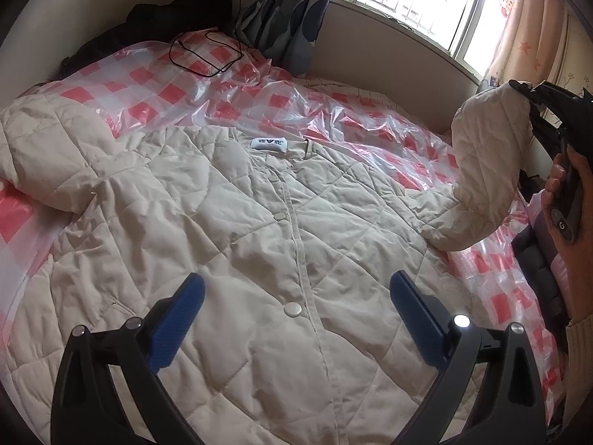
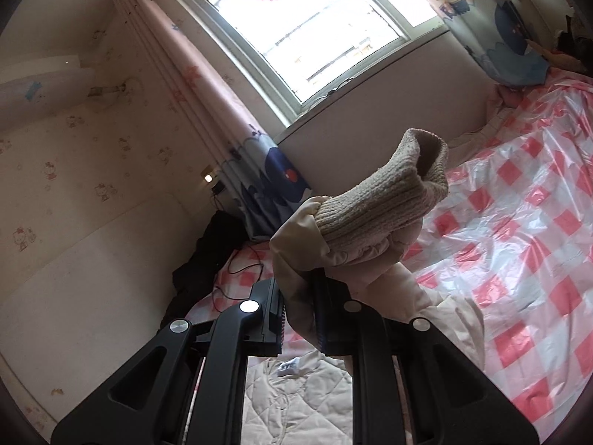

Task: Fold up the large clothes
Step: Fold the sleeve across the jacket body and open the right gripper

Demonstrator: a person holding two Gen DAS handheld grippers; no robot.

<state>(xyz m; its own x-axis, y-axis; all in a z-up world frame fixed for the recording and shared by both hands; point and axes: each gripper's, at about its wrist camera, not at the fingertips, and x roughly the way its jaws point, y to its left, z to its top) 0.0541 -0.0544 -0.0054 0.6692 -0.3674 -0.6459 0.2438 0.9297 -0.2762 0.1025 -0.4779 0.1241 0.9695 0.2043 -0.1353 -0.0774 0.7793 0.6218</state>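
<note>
A cream quilted jacket [image 1: 237,244] lies front up and snapped shut on the bed, collar label toward the far side. My left gripper [image 1: 296,311] is open and empty, hovering just above the jacket's lower front. My right gripper [image 2: 298,307] is shut on the jacket's right sleeve [image 2: 333,256] near its ribbed knit cuff [image 2: 393,193] and holds it lifted above the bed. In the left wrist view the raised sleeve [image 1: 485,170] arcs up to the right gripper [image 1: 533,100] at the right edge. The left sleeve [image 1: 48,148] lies bent at far left.
The bed is covered by a pink-checked clear plastic sheet [image 1: 333,111]. A black cable [image 1: 204,55] and dark clothing [image 1: 178,11] lie at the far left corner. Wall, window [image 2: 315,26] and curtains [image 1: 289,11] bound the far side. Bed edge runs at right.
</note>
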